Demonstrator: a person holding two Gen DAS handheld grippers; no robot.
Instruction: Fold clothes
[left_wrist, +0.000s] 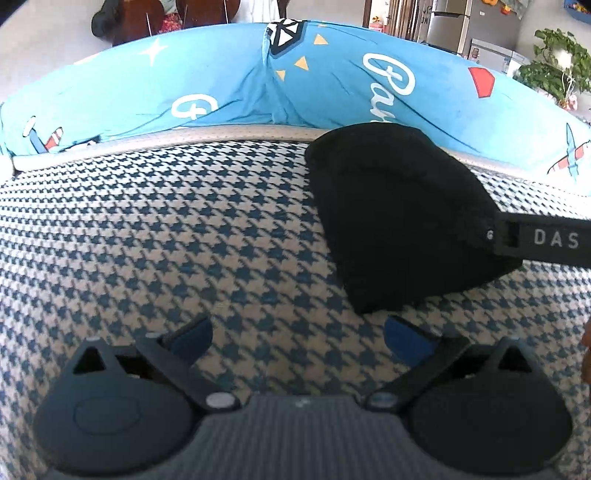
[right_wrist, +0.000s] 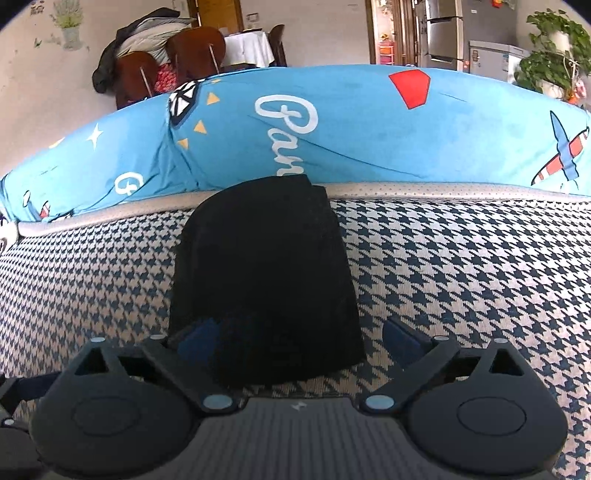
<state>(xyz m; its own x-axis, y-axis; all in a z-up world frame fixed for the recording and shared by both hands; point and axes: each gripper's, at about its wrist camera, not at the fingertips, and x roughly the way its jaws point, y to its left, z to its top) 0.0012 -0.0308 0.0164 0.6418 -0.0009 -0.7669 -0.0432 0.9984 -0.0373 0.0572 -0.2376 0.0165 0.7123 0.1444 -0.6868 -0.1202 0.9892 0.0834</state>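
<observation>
As they gape, both tongs (left_wrist: 297, 338) (right_wrist: 295, 338) empty.

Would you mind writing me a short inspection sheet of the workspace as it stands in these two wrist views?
Surface: houndstooth cushion, pale piped edge at the back.
Job's things: black garment lying folded into a compact bundle on the cushion.
Clutter: nothing seen on the cushion.
Grippers: left gripper open over bare cushion beside the bundle; right gripper open, the bundle's near edge between its fingers, not pinched.
Cables: nothing seen.
Surroundings: blue printed cover behind; wooden chairs, refrigerator, potted plant beyond.
</observation>
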